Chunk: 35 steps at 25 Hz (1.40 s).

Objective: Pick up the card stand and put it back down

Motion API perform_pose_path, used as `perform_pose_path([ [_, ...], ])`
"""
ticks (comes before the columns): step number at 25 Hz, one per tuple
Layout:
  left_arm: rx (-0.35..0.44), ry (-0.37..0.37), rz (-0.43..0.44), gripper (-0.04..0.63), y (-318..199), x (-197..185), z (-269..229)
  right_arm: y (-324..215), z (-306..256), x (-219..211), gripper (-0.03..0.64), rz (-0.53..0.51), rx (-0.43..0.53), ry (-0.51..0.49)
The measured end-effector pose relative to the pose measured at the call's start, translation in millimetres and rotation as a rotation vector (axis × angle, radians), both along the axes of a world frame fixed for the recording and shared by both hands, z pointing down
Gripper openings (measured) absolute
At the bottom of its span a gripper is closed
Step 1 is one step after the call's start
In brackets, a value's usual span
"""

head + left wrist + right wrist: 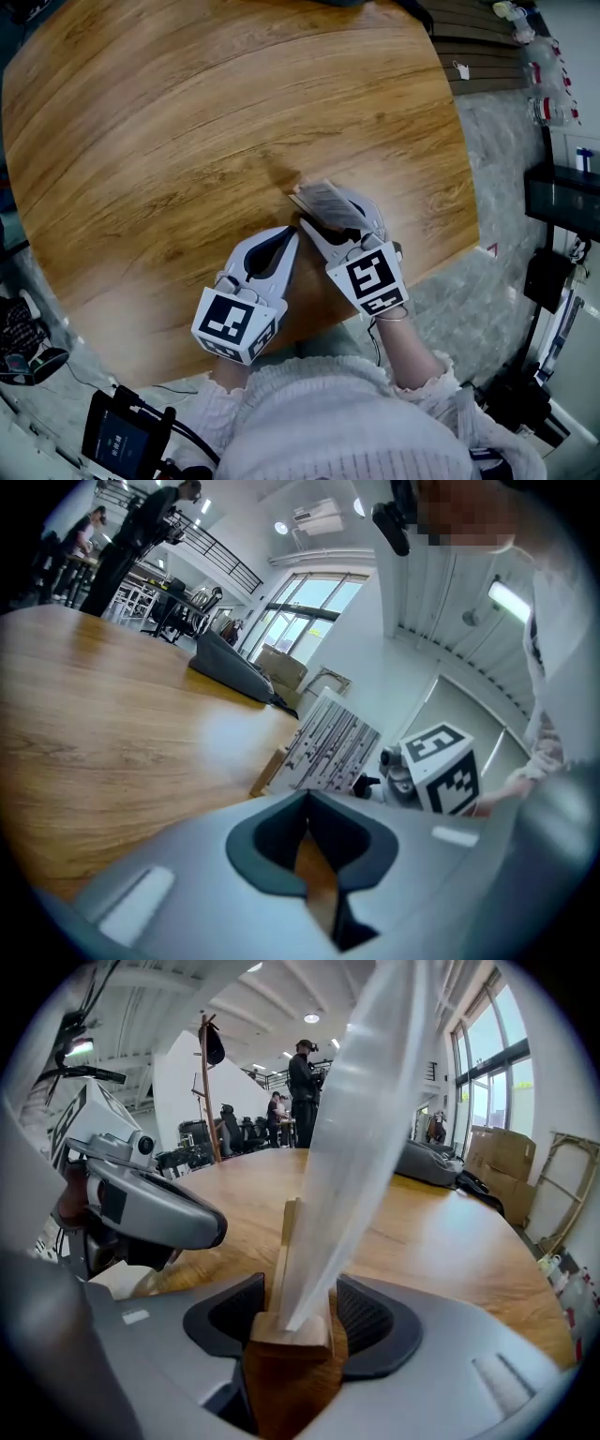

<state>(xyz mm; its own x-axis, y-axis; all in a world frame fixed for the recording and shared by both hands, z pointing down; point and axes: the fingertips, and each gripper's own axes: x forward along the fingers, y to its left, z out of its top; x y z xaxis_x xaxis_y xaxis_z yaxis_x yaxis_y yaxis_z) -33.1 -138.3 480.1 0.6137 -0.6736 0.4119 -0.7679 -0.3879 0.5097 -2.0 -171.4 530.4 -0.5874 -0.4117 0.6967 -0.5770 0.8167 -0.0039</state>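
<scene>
The card stand (326,199) is a low wooden base holding a clear upright sheet with a printed card; it stands on the round wooden table (187,141) close to the near edge. My right gripper (337,218) is open, its jaws on either side of the wooden base (291,1333) with slim gaps at the pads. The clear sheet (361,1138) rises between them. My left gripper (289,236) rests just left of the stand, shut and empty, tips together (307,801). From the left gripper view the card (328,742) and the right gripper's marker cube (441,766) show ahead.
The table's near edge runs right below both grippers, with grey floor (450,281) beyond to the right. A dark bag (230,667) lies at the table's far side. A black device with cables (117,436) sits at lower left. People stand far off (305,1077).
</scene>
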Motion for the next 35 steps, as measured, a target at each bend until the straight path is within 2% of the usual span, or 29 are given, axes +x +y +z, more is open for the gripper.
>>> perform_pose_path([
  [4,0.014,-0.006,-0.004,0.009,-5.2,-4.2,1.3,-4.3,3.0,-3.5,0.206,-0.023,-0.004,0.001],
  [18,0.024,-0.023,-0.012,0.009,-4.7,-10.5,-2.1,-4.9,-0.9,-2.7,0.187,0.02,-0.009,-0.034],
  [26,0.049,-0.039,0.009,0.008,-5.4,-11.4,-3.9,-7.2,-15.2,-3.7,0.186,0.052,0.045,-0.087],
  [30,0.084,-0.044,0.032,0.008,-5.8,-10.6,-8.7,-6.4,-30.8,-4.6,0.186,0.065,0.073,-0.121],
  [35,0.163,-0.071,0.051,0.008,-1.2,-10.1,-54.1,0.9,-87.1,1.3,0.186,0.084,0.131,-0.173],
])
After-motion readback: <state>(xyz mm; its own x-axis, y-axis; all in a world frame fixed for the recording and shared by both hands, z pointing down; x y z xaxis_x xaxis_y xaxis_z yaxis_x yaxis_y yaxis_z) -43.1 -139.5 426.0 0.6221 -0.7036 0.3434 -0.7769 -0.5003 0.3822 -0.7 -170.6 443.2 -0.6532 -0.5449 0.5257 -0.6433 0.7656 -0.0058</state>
